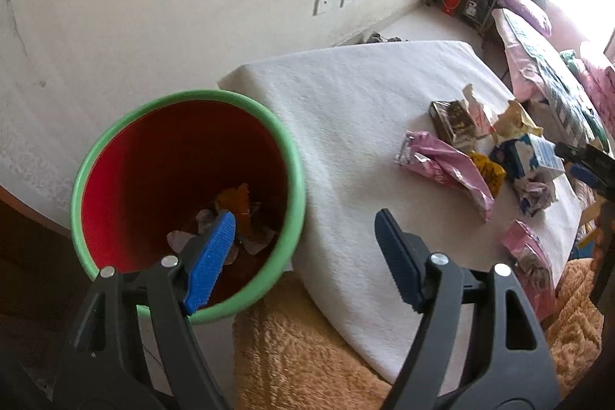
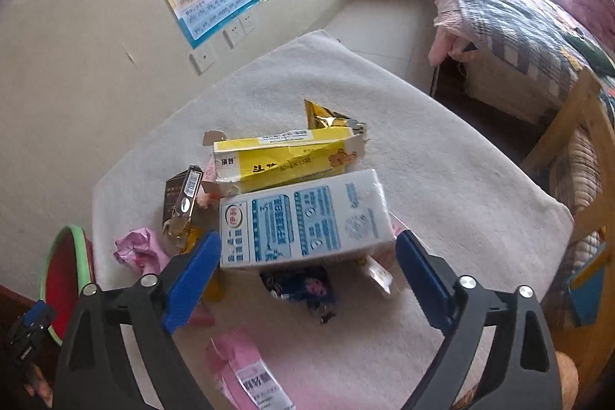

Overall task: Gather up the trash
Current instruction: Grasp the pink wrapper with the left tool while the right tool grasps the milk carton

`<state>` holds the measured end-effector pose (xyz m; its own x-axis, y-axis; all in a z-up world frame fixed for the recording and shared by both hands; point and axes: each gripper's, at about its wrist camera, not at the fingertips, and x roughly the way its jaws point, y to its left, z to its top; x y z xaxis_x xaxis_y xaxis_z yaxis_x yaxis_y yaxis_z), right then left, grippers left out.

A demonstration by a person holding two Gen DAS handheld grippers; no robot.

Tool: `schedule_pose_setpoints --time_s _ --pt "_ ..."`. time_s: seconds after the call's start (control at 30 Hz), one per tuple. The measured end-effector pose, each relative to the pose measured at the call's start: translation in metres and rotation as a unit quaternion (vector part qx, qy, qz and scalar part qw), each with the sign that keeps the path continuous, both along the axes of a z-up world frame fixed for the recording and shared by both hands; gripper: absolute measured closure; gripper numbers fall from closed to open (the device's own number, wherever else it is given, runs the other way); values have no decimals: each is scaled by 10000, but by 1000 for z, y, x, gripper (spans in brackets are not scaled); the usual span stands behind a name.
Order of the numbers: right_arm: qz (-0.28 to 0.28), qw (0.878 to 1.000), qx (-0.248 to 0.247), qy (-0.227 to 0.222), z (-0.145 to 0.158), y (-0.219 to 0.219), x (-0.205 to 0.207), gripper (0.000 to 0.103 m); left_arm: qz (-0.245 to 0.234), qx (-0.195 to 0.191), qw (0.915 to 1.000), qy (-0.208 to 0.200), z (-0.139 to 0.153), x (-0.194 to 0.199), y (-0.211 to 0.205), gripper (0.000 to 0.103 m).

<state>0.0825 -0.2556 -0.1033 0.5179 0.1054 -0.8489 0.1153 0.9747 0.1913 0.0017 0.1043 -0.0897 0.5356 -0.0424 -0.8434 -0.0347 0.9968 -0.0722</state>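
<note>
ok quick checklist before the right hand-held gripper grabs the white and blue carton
1. Right hand-held gripper open: ok, nothing pressed between its pads.
2. Carton lined up between its fingers: ok, its near edge spans the gap.
3. Carton free to lift: not ok, it leans on the yellow box and lies over a dark wrapper.
4. Bin ready: ok, mouth open beside the table, only some trash at the bottom.
5. Left hand-held gripper out of the way: ok, open and empty by the bin.
6. Carton empty or full: cannot tell.
</note>
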Motion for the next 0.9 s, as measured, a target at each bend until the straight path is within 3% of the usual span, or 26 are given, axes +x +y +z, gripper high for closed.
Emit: schedule_pose_setpoints --time_s 0.17,0.4,0.53,0.63,0.9 --pt "13 9999 -90 143 -9 5 12 7 -146 103 9998 -2 3 -1 -11 31" --pt "-595 9975 356 -148 -1 -21 -5 7 -120 90 9998 88 -1 0 -10 31" --pt "-781 9939 772 59 -9 -48 0 7 -141 65 9998 115 -4 0 -10 31" --pt "-438 9887 1426 129 -17 -56 7 7 -159 26 9998 153 -7 0 -12 31" --pt "930 9805 1694 345 -9 -5 -12 7 -153 0 9995 260 -13 1 -12 29"
